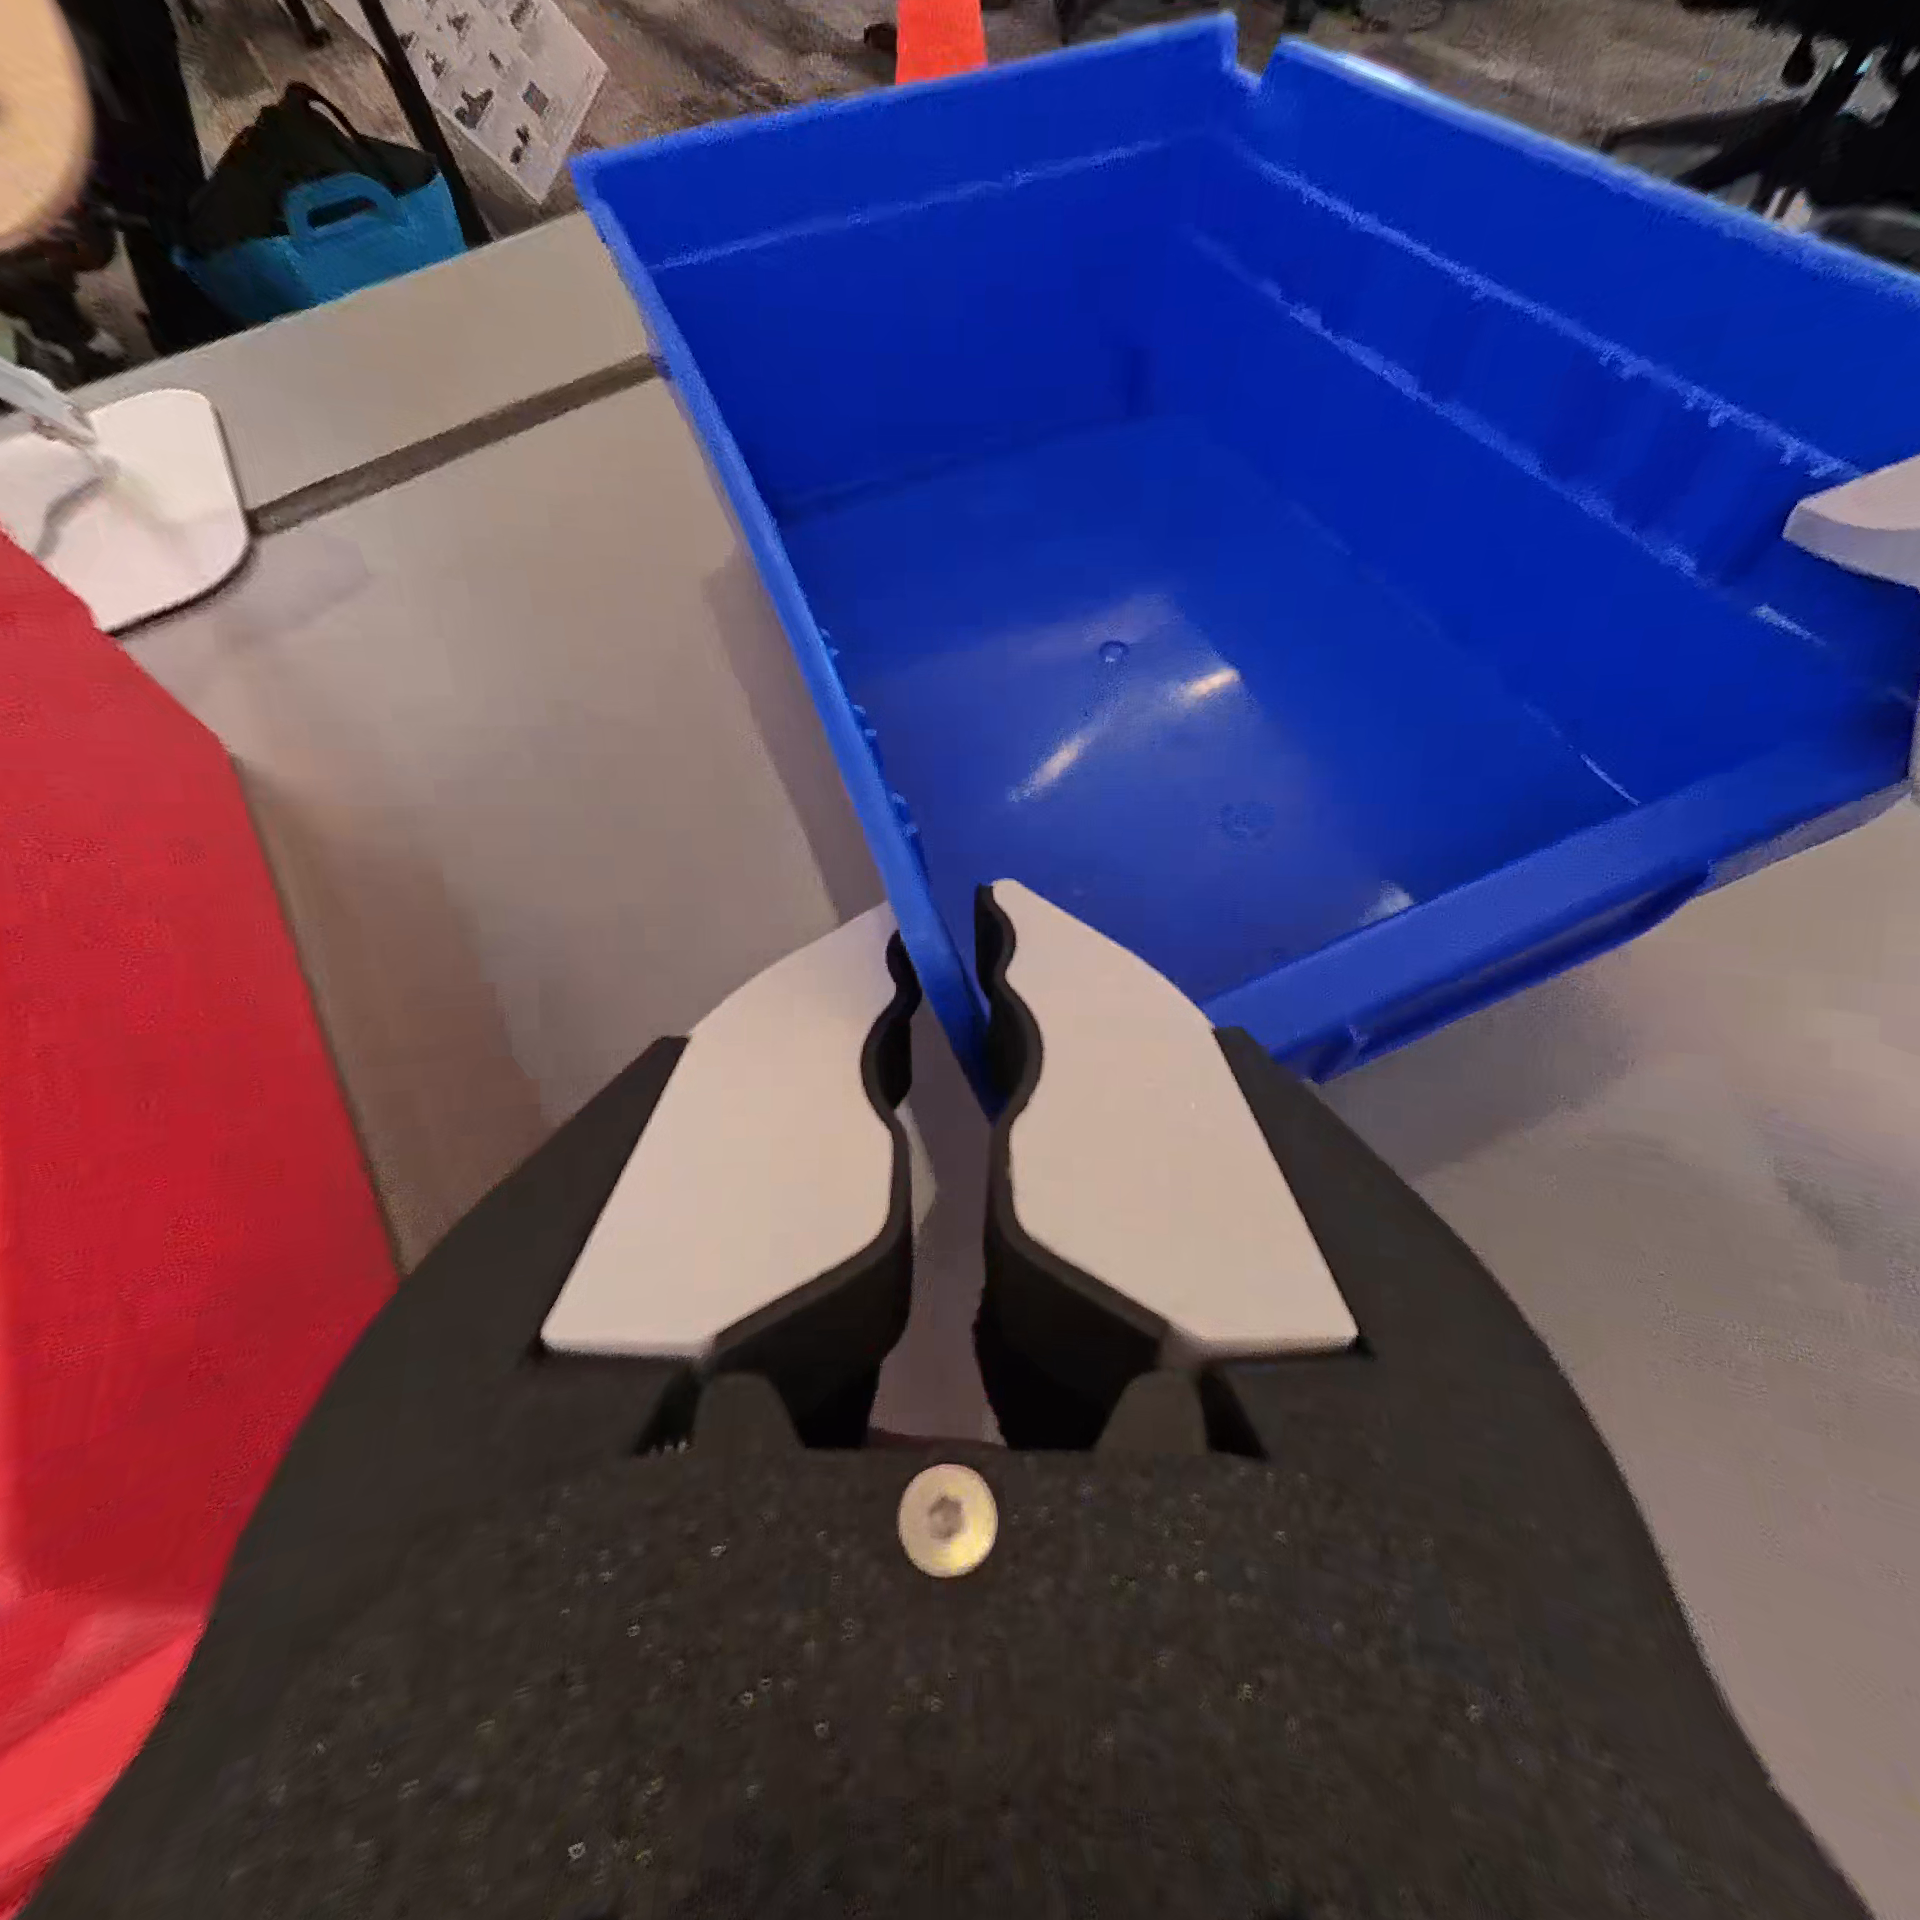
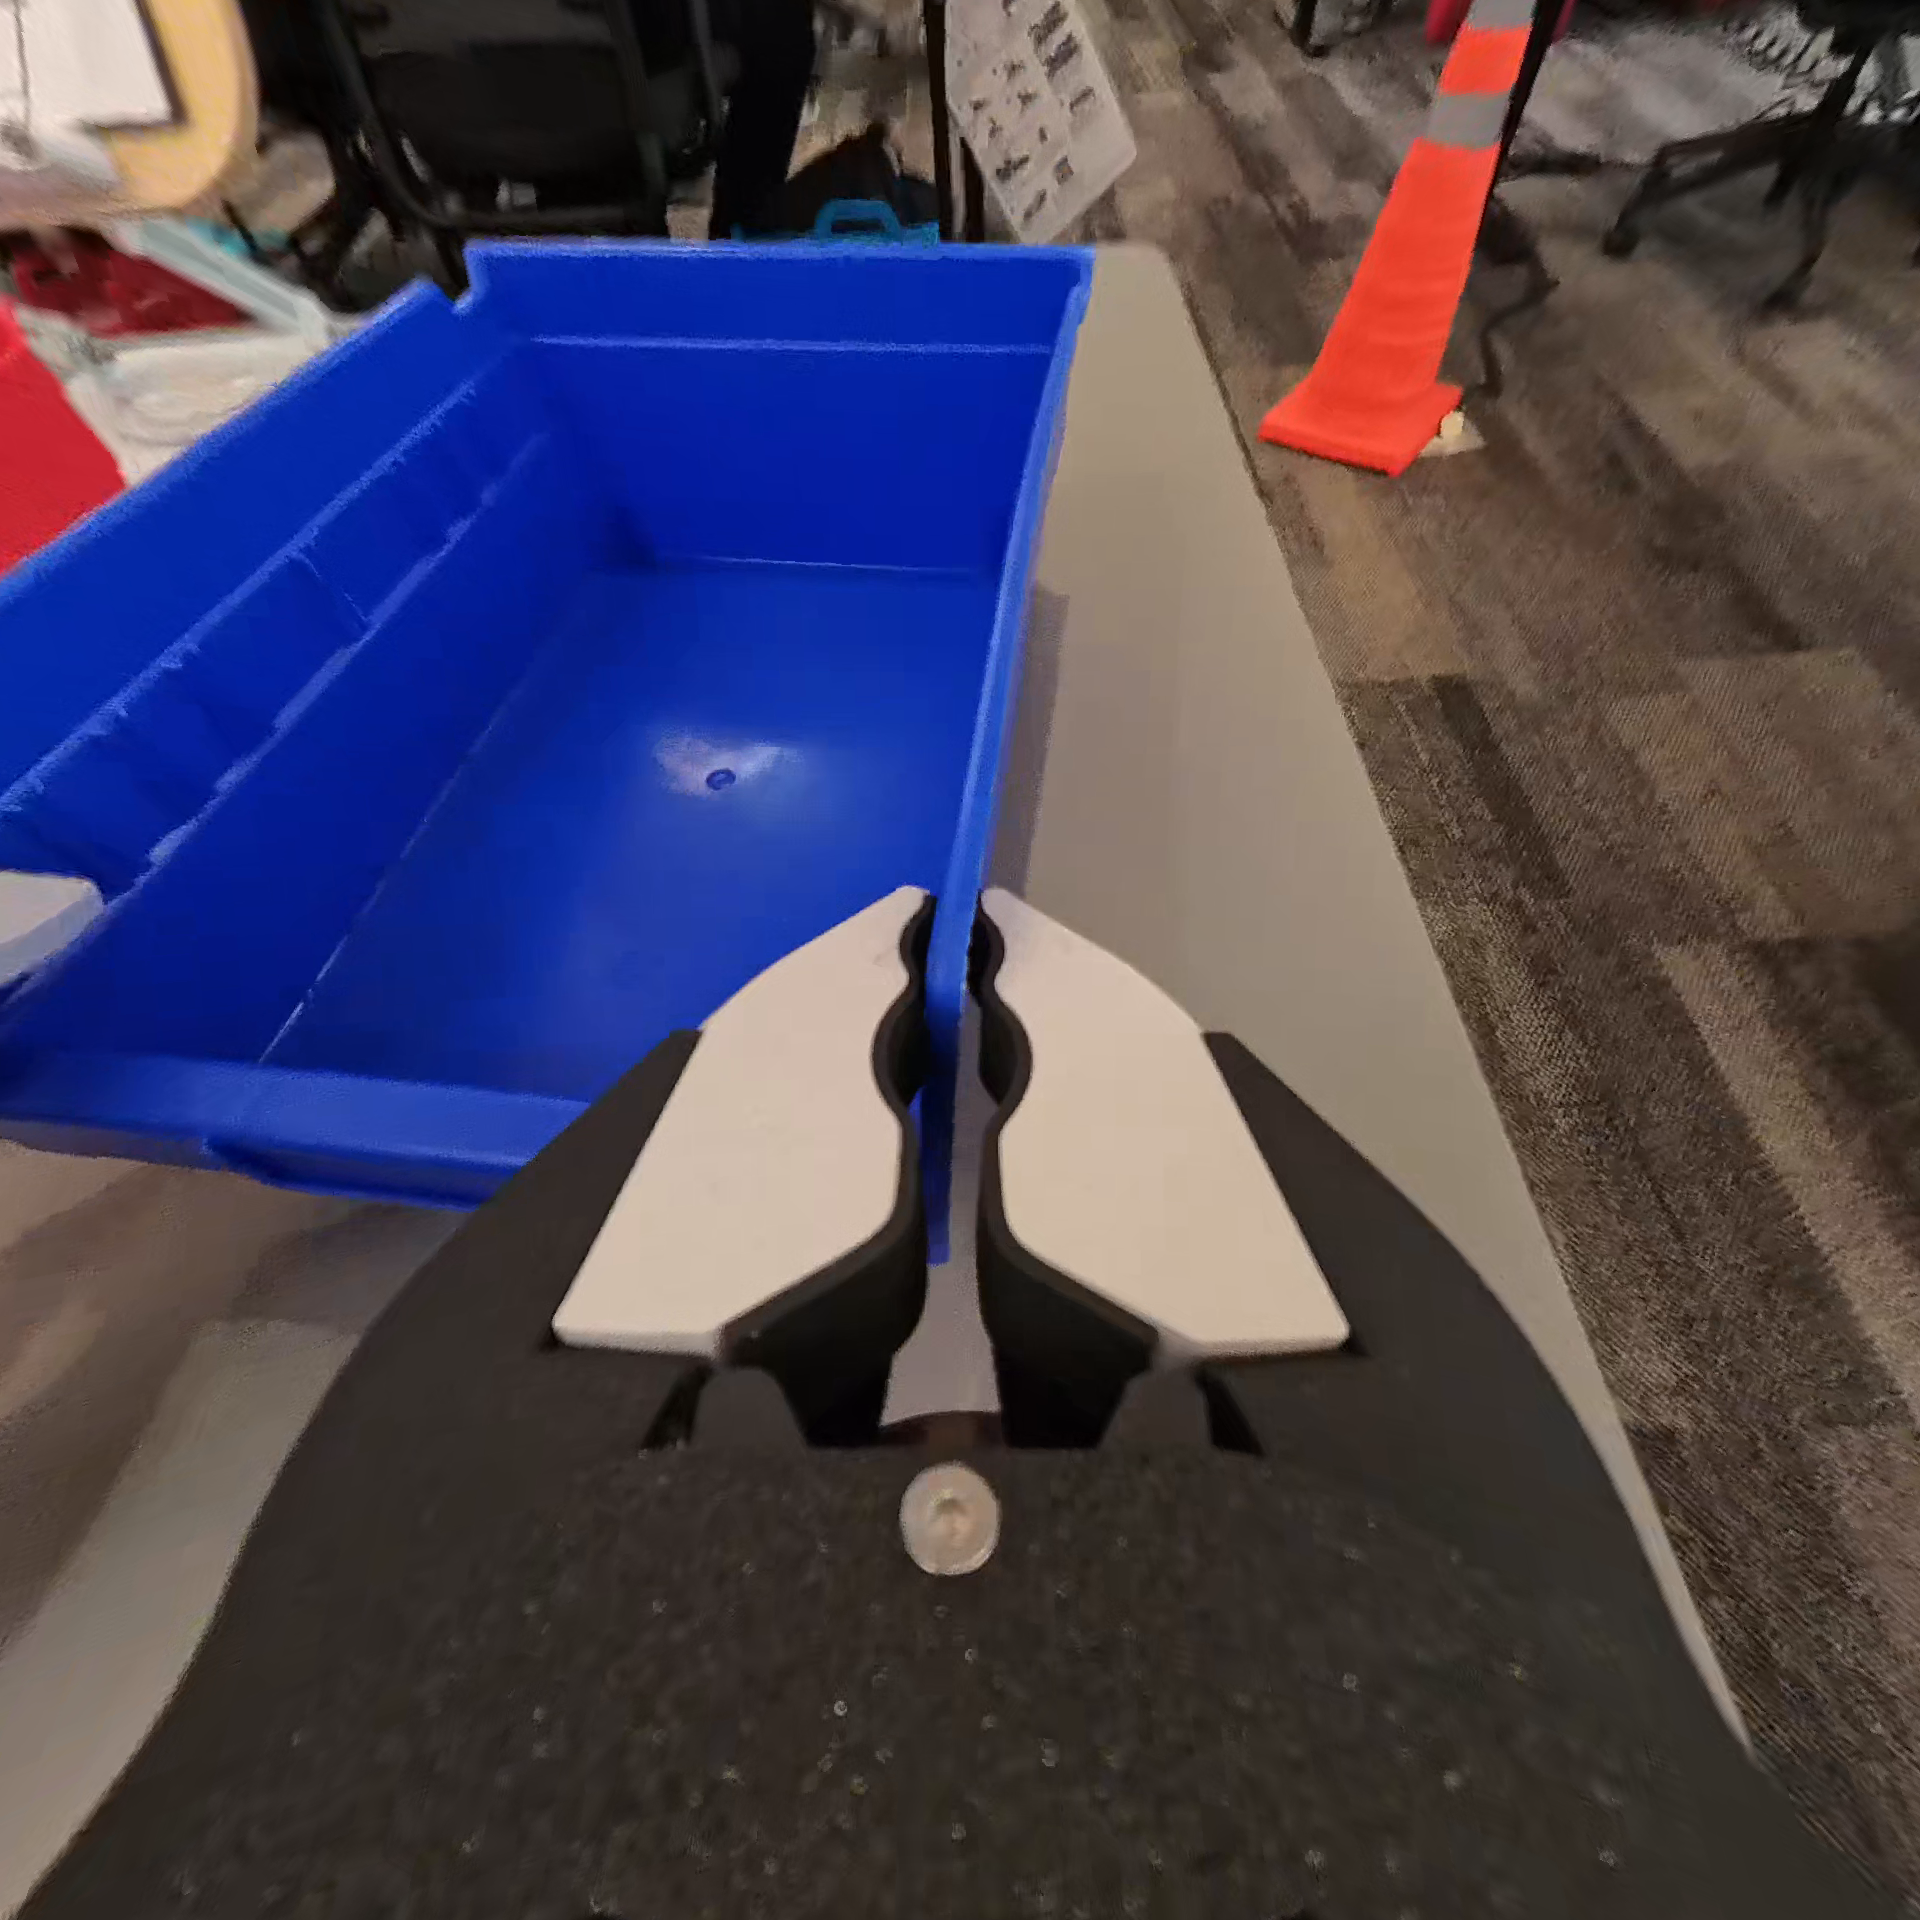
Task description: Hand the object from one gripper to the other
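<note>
A blue plastic storage bin [image 1: 1195, 582] sits on a grey table [image 1: 499, 727], held at two of its side walls by two hand-held grippers.

In the left wrist view, the left gripper [image 1: 943, 935] has its grey fingers closed on the bin's left side wall, near the front corner. The thin blue wall runs up between the two fingers, one finger outside the bin and one inside. The bin spreads ahead and to the right of this gripper, tilted in the picture, its inside bare and glossy. At the far right edge a grey fingertip of the right gripper [image 1: 1860, 535] shows at the opposite wall.

In the right wrist view, the right gripper [image 2: 951, 914] is likewise clamped on the bin's [image 2: 623, 727] right side wall near the front corner, the wall pinched between its fingers. The bin lies ahead and to the left. A grey tip of the left gripper [image 2: 42, 920] shows at the far left edge, at the opposite wall.

To the left of the bin lies a red cloth [image 1: 114, 1039], and beyond it a white flat stand base [image 1: 135, 499]. On the carpeted floor [image 2: 1558, 727] past the table's edge stands an orange traffic cone [image 2: 1403, 291].
</note>
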`<state>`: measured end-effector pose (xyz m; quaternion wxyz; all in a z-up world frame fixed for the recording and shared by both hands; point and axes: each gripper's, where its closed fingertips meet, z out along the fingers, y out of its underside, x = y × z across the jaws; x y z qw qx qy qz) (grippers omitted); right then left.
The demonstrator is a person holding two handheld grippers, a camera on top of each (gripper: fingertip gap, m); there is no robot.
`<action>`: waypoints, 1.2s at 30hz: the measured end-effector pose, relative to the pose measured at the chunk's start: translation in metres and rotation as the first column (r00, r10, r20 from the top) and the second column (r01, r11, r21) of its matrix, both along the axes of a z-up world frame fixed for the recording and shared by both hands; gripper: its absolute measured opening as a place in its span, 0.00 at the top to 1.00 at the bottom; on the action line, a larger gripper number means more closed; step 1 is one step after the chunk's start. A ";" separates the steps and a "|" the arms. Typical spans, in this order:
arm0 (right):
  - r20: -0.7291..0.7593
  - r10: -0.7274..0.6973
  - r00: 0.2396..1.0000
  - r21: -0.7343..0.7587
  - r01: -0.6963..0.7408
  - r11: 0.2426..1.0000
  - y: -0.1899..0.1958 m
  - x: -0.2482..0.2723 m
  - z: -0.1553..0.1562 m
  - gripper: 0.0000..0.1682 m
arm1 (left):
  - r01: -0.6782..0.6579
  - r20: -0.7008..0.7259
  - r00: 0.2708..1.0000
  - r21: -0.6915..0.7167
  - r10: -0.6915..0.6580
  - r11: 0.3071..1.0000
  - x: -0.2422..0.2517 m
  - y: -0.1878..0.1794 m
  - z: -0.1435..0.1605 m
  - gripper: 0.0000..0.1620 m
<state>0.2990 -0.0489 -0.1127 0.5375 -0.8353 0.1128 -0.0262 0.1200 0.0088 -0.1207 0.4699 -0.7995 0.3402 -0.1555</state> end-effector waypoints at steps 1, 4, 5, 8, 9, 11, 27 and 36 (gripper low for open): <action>-0.020 -0.004 1.000 0.021 0.004 1.000 0.003 0.004 -0.002 0.97 | -0.007 0.002 1.000 -0.004 0.007 1.000 0.004 0.000 -0.004 0.94; -0.036 -0.007 0.999 0.042 0.009 0.999 0.014 0.011 -0.006 0.98 | -0.006 0.048 0.999 -0.039 0.007 0.999 0.009 -0.001 -0.014 0.92; -0.032 -0.015 0.999 0.042 0.017 0.999 0.018 0.013 -0.010 0.98 | 0.002 0.062 0.998 -0.043 0.001 0.999 0.009 -0.002 -0.016 0.90; -0.129 0.012 0.992 0.105 0.001 0.994 0.028 0.009 -0.013 0.98 | 0.024 0.099 0.995 -0.051 -0.019 0.998 0.007 -0.004 -0.013 0.86; -0.146 0.015 0.989 0.118 0.002 0.993 0.028 0.009 -0.012 0.97 | 0.054 0.122 0.991 -0.059 -0.047 0.997 0.006 -0.007 -0.009 0.85; -0.092 0.027 0.995 0.136 -0.015 0.991 0.024 0.008 0.001 0.92 | 0.106 0.188 0.977 -0.042 -0.096 0.993 -0.004 -0.013 0.016 0.83; 0.203 0.466 0.861 0.148 -0.497 0.855 0.074 -0.290 0.102 0.57 | -0.175 0.192 0.969 0.088 0.156 0.981 -0.340 0.062 0.070 0.64; 0.156 0.270 0.950 -0.087 -0.259 0.962 0.106 -0.332 -0.017 0.68 | -0.093 0.229 0.967 -0.094 0.113 0.991 -0.310 0.071 0.014 0.68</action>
